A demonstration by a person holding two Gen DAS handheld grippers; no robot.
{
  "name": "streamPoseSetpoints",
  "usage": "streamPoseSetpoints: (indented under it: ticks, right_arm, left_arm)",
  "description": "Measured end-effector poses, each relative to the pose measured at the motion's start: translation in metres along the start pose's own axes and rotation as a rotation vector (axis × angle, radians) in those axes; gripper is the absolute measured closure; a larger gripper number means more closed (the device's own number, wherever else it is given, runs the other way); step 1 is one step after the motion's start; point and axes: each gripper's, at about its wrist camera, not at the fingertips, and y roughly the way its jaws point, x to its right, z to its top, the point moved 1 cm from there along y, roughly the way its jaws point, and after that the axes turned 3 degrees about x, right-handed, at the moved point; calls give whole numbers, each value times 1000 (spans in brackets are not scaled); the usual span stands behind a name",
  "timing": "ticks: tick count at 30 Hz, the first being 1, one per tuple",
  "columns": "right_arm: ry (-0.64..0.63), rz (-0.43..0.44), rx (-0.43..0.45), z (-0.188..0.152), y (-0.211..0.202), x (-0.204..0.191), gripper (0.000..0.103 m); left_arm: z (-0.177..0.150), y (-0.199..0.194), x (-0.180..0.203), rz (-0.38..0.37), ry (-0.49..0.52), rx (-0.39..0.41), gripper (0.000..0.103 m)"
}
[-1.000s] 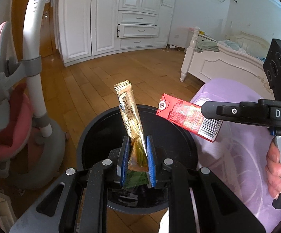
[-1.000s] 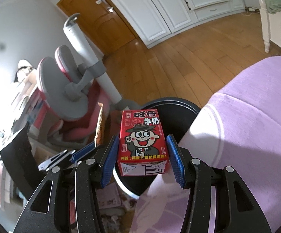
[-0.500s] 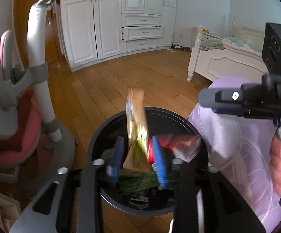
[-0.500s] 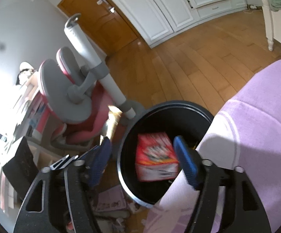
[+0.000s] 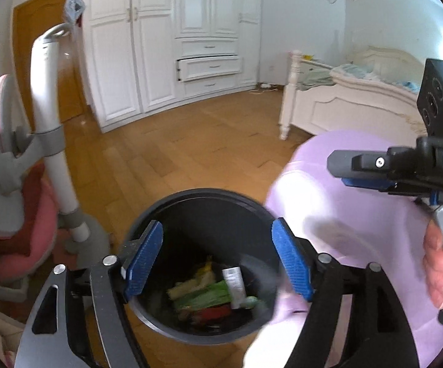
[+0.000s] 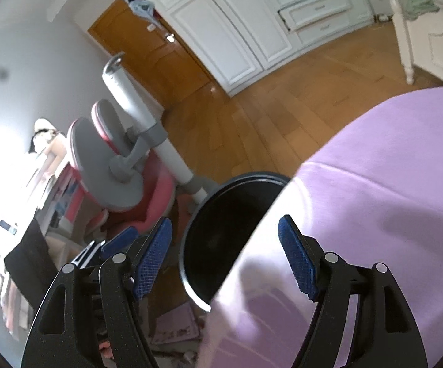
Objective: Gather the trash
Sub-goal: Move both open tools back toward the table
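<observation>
- the left tongs [image 5: 217, 262] are spread wide with nothing between the blue pads, hanging right over the black bin [image 5: 204, 202]; the right tongs [image 6: 226, 259] are spread and empty too, off to the bin's side above the purple cover [image 6: 390, 184].
- the trash [image 5: 212, 291] lies at the bottom of the bin: a heap of green and yellow wrappers, something red, and a white-and-grey strip leaning on top. it sits low and well inside the rim, so spilling looks unlikely unless the bin itself is tipped.
- the nearest risk i see is the left tongs' fingers knocking the rim. they straddle the opening closely, and a careless pull sideways could drag or tilt the bin on the wooden floor [image 5: 191, 141].
- the purple cover lies just beside the bin, and from the right wrist view it overlaps part of the rim [image 6: 197, 224]. if the cover slides or is brushed by the right tongs, it could drape over the opening and block the next drop.
- the pink chair [image 5: 22, 214] stands near the bin's other side; a wide swing of the left tongs could strike its white post [image 5: 53, 128].
- both views are blurred, so i can't tell whether any more trash lies around; a stray piece could be missed.
</observation>
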Motion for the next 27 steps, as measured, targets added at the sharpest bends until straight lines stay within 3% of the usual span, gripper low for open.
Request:
streamPoseSetpoints:
  ticks: [8,17,27]
  right_arm:
    - [5,-117,97,-16,-75,40,31]
    - [48,-311,200,-45,-170,111,31]
    - [53,-383,163,-69,-192,153,31]
  left_arm:
    - [6,8,82,-167,98,-19,27]
    - [8,23,170,-302,200,-53,27]
    - [10,49,227,-397,249,-95,27]
